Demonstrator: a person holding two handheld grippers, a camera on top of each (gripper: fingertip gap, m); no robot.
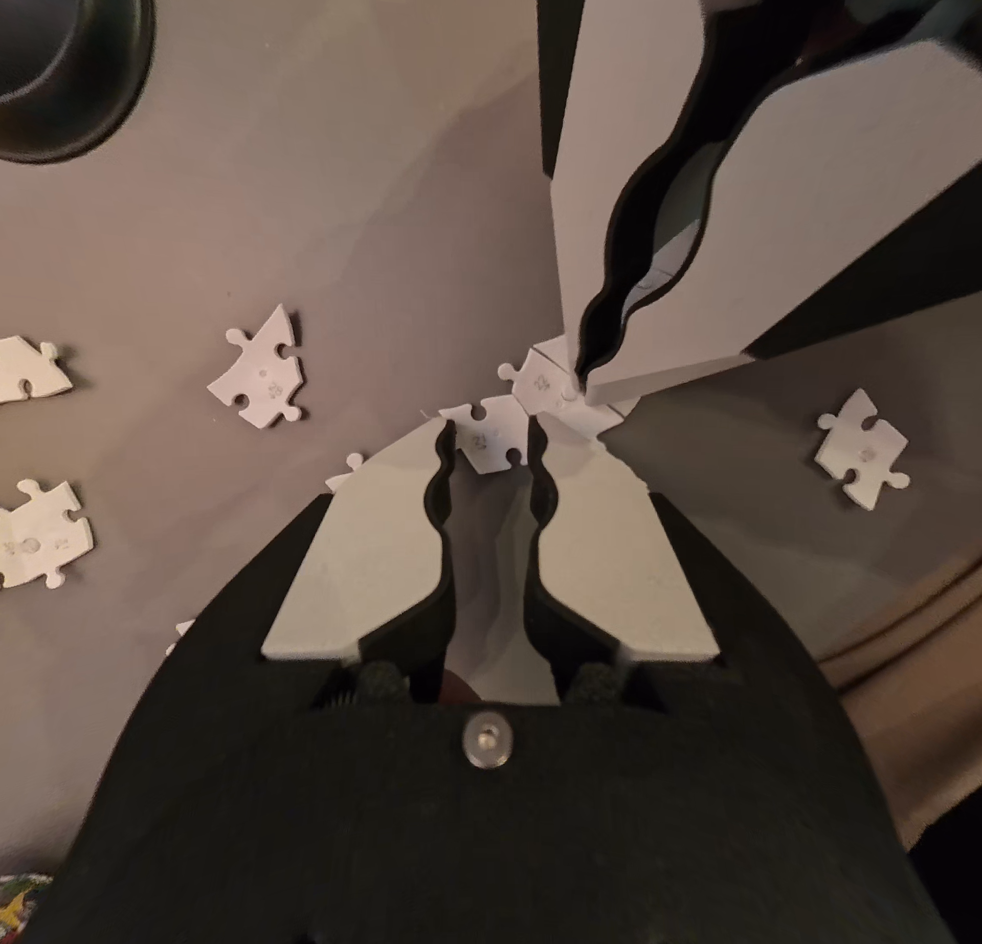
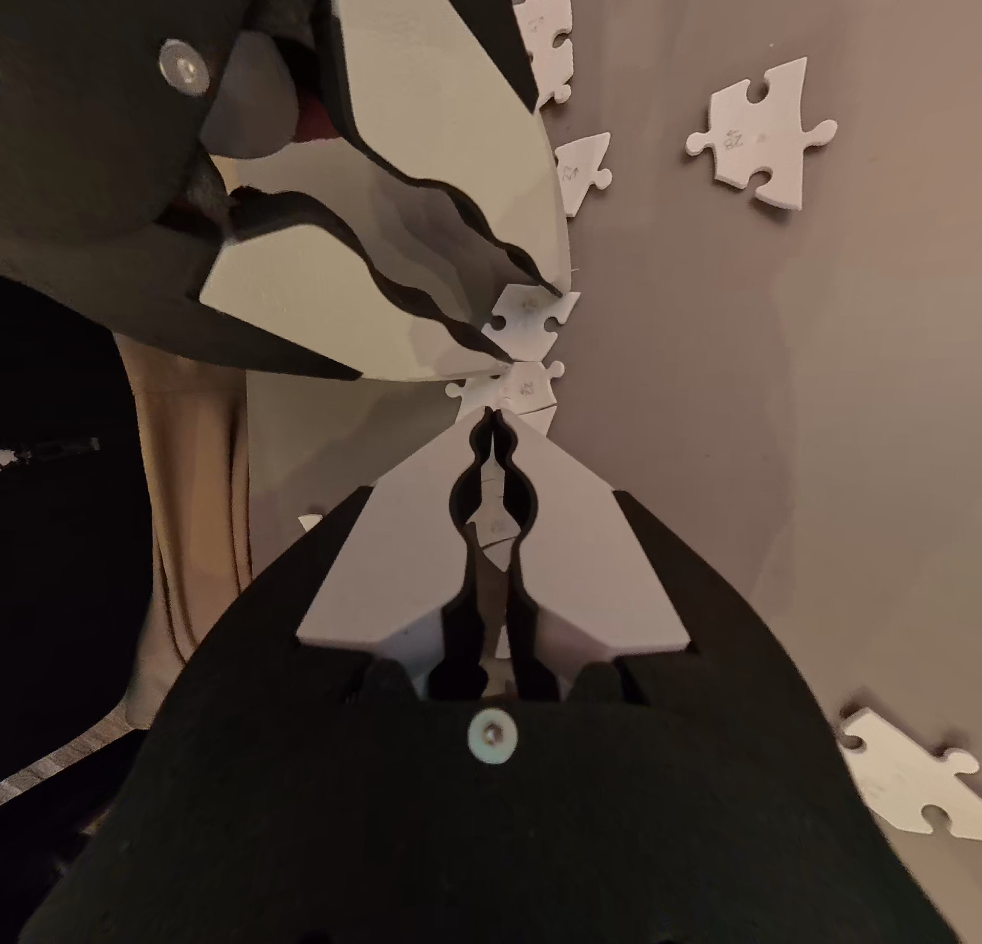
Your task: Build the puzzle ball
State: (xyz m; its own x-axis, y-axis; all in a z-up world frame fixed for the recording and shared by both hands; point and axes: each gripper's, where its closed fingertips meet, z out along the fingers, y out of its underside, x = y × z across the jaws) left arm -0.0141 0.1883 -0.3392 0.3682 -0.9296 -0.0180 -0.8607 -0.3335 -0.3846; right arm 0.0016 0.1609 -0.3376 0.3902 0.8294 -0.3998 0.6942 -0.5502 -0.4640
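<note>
White puzzle pieces lie blank side up on a grey table [image 1: 372,227]. My left gripper [image 1: 491,429] is shut across one white piece [image 1: 486,448], its fingertips on two opposite edges. It also shows in the right wrist view [image 2: 531,326], holding that piece [image 2: 523,315]. My right gripper [image 2: 491,413] is shut on a short strip of joined pieces [image 2: 528,387], partly hidden between its fingers. In the left wrist view it comes in from the upper right [image 1: 582,384], and the strip's end piece [image 1: 539,381] touches the left gripper's piece.
Loose white pieces lie to the left [image 1: 260,371] [image 1: 32,371] [image 1: 42,536] and to the right [image 1: 861,450]; others show in the right wrist view [image 2: 760,137] [image 2: 903,769]. A dark round object [image 1: 69,57] stands at the far left. The table's edge [image 1: 903,626] runs at the lower right. Left and right tips are no more than a few centimetres apart.
</note>
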